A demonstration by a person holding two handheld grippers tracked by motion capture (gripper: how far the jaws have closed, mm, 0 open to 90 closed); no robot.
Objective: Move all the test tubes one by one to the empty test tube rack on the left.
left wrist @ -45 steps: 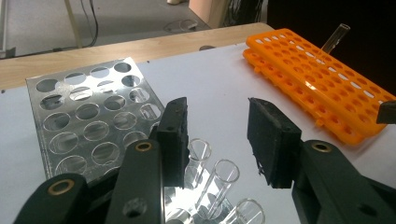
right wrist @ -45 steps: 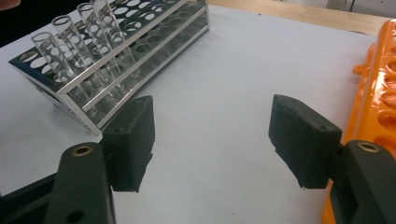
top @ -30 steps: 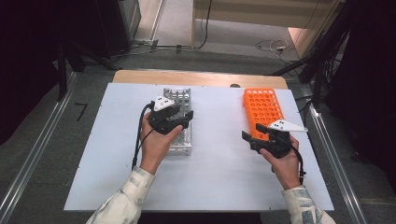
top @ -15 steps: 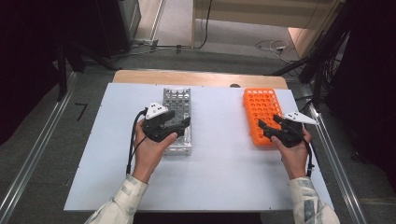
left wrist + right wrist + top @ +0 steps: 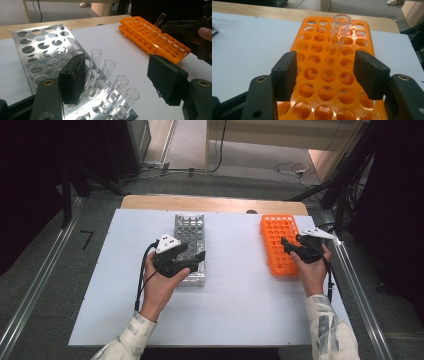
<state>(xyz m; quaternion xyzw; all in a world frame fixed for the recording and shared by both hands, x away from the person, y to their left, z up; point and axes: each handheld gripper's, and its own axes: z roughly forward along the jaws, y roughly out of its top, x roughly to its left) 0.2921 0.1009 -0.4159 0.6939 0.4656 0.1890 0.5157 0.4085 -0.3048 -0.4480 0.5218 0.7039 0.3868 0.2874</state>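
Test tubes (image 5: pixel 110 72) stand in a row of four at the near end of the metal rack (image 5: pixel 189 232), and the left gripper (image 5: pixel 192 261) hangs over them with its jaws apart, just having widened, pads off the glass. To the right of that rack, well apart, lies the orange rack (image 5: pixel 276 240) with one tube (image 5: pixel 338 32) upright in it. The right gripper (image 5: pixel 290 247) sits at the orange rack's right side, jaws just narrowing but wide, the tube beyond its pads (image 5: pixel 287 72), untouched.

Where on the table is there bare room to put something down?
Bare white table lies between the metal rack and the orange rack, and along the near edge between the forearms. It is crowded at both racks, where each tool hovers.
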